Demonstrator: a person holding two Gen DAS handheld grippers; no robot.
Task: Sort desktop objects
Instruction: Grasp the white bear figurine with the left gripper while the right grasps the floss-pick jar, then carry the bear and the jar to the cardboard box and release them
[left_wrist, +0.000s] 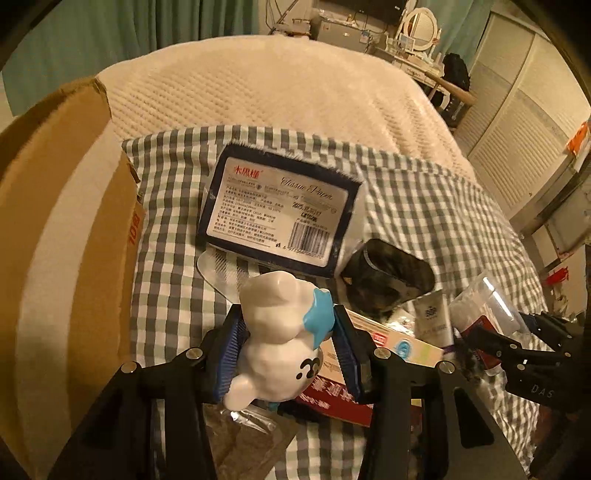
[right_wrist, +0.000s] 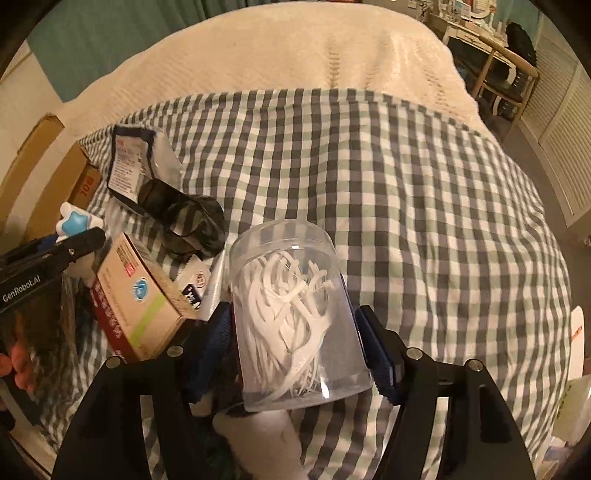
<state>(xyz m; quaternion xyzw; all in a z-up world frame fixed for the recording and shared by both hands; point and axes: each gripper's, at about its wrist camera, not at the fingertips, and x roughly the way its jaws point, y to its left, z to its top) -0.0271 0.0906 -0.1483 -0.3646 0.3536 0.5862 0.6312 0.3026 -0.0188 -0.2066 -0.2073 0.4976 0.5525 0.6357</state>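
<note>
We see the left gripper (left_wrist: 286, 345) clamped on a white figurine (left_wrist: 280, 332) with a blue star patch, blue pads pressing its two sides. The figurine sits lifted above the checked cloth (left_wrist: 177, 192), over a clutter of small packages. Just beyond it lies a tissue pack (left_wrist: 277, 206), label side up, barcode toward us. To its right we note a dark pouch (left_wrist: 388, 273), and nearer, a carton (left_wrist: 388, 347) with red and green print. A cardboard box (left_wrist: 62, 206) stands along the left edge of the cloth.

The right gripper (right_wrist: 299, 343) has a clear jar (right_wrist: 291, 295) of white floss picks between its pads. Left pad looks to be against the jar wall; at the right pad the edge is hard to read, so we cannot tell whether the grip is firm. The jar is tilted, base toward us, above the cloth. Left of it we see the carton again, then the pouch and the tissue pack further back.

The left gripper also shows at the left edge of the right wrist view, with the star patch above it. A white cover (right_wrist: 295, 48) lies beyond the cloth.
</note>
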